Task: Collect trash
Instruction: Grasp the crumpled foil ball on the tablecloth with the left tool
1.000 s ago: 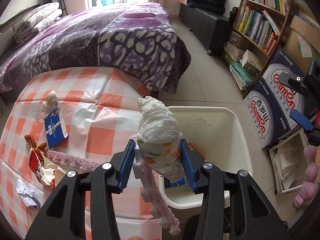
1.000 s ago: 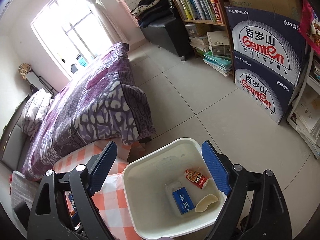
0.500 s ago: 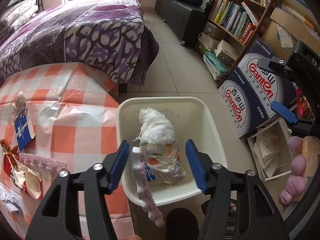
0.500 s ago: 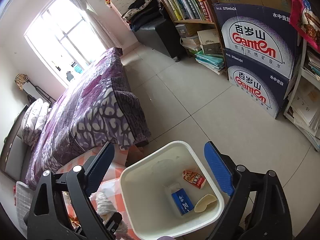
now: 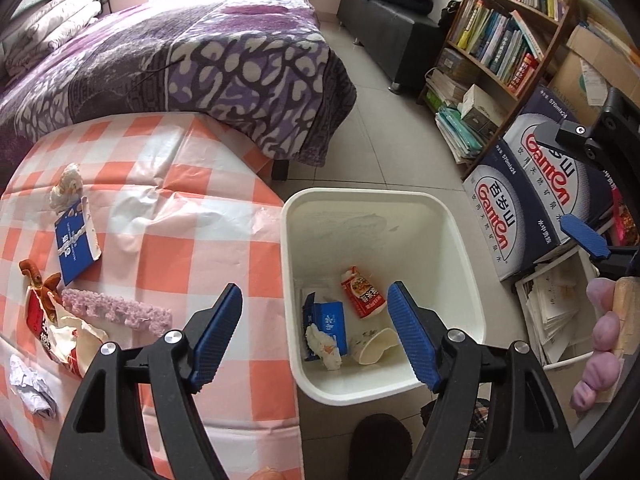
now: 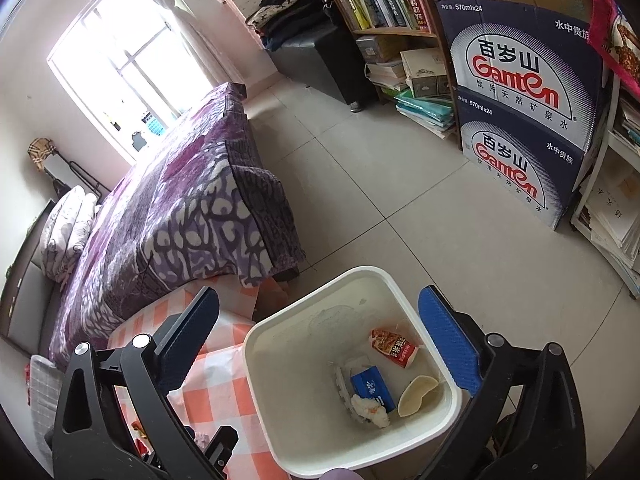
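A white bin point(image 5: 464, 264) point(image 6: 280, 432) stands on the floor beside the checked table point(image 5: 192, 240). In it lie a crumpled white wad point(image 5: 322, 344) point(image 6: 370, 410), a blue carton point(image 5: 330, 320) point(image 6: 370, 386), a red packet point(image 5: 362, 294) point(image 6: 394, 348) and a paper cup point(image 5: 374, 346) point(image 6: 416, 396). My left gripper point(image 5: 316, 336) is open and empty above the bin's near left edge. My right gripper point(image 6: 320, 344) is open and empty above the bin. On the table lie a blue carton point(image 5: 76, 240), a pink strip point(image 5: 116, 310), a red wrapper point(image 5: 56, 332), crumpled paper point(image 5: 30, 388) and a small wad point(image 5: 66, 186).
A bed with a purple cover point(image 5: 180, 52) point(image 6: 180, 208) stands behind the table. A bookshelf point(image 5: 508, 36) and stacked Ganten boxes point(image 5: 532, 200) point(image 6: 520, 92) line the right wall. Tiled floor point(image 6: 400, 208) lies between bed and shelf. A dark shoe point(image 5: 380, 446) is under the bin.
My left gripper moved over the bin and opened. The white wad with its pink strip dropped from it into the bin. The right gripper stayed open above the bin.
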`<state>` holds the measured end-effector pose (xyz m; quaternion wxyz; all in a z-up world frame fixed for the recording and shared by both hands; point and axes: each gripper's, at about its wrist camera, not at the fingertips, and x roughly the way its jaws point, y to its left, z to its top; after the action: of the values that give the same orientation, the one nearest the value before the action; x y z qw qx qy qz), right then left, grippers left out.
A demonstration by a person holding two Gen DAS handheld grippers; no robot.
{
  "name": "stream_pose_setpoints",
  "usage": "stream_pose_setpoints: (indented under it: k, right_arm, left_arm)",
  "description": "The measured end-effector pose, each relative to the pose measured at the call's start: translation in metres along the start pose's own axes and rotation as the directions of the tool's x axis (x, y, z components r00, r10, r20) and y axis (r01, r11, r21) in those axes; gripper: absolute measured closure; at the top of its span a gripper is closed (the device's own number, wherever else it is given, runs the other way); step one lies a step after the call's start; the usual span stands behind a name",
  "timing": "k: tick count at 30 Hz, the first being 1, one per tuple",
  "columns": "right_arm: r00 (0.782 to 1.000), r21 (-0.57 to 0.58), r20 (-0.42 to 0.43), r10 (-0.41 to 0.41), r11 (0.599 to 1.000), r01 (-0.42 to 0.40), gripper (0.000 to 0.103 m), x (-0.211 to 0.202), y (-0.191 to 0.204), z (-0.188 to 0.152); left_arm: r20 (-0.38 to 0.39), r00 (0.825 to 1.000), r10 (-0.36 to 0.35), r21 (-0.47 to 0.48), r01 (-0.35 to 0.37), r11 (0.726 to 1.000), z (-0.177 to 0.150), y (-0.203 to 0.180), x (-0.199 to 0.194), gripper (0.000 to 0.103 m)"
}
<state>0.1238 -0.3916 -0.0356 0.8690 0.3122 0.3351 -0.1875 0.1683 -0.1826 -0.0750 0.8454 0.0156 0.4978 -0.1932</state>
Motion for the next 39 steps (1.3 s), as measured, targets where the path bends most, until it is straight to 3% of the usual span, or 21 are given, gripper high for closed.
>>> stream_pose_setpoints:
  k: [13,24,29,35,37,39]
  right_arm:
    - [0.988,-0.076,-0.157,-0.007,0.997,-0.005,0.007,0.033,0.043,-0.036]
    - [0.971,-0.168,-0.237,-0.013,0.985,-0.028,0.007,0.054,0.086,-0.071]
    - [0.966,-0.221,-0.256,-0.017,0.974,-0.042,0.007,0.06,0.105,-0.086]
    - [0.962,-0.288,-0.272,-0.019,0.956,-0.063,0.007,0.066,0.128,-0.106]
    - [0.96,-0.319,-0.278,-0.021,0.945,-0.072,0.007,0.067,0.137,-0.114]
    - [0.959,-0.356,-0.283,-0.021,0.931,-0.085,0.007,0.069,0.147,-0.123]
  left_arm:
    - [-0.034,0.987,0.157,-0.072,-0.159,0.985,-0.022,0.071,-0.005,0.027]
    - [-0.073,0.953,0.294,-0.191,-0.303,0.934,-0.045,0.145,-0.024,0.023]
    - [-0.075,0.924,0.375,-0.265,-0.381,0.886,-0.058,0.18,-0.044,0.021]
    - [-0.13,0.879,0.459,-0.414,-0.468,0.781,-0.081,0.229,-0.065,0.02]
    - [-0.163,0.874,0.458,-0.463,-0.478,0.747,-0.089,0.244,-0.068,0.02]
    - [-0.202,0.882,0.425,-0.518,-0.464,0.719,-0.098,0.259,-0.069,0.02]
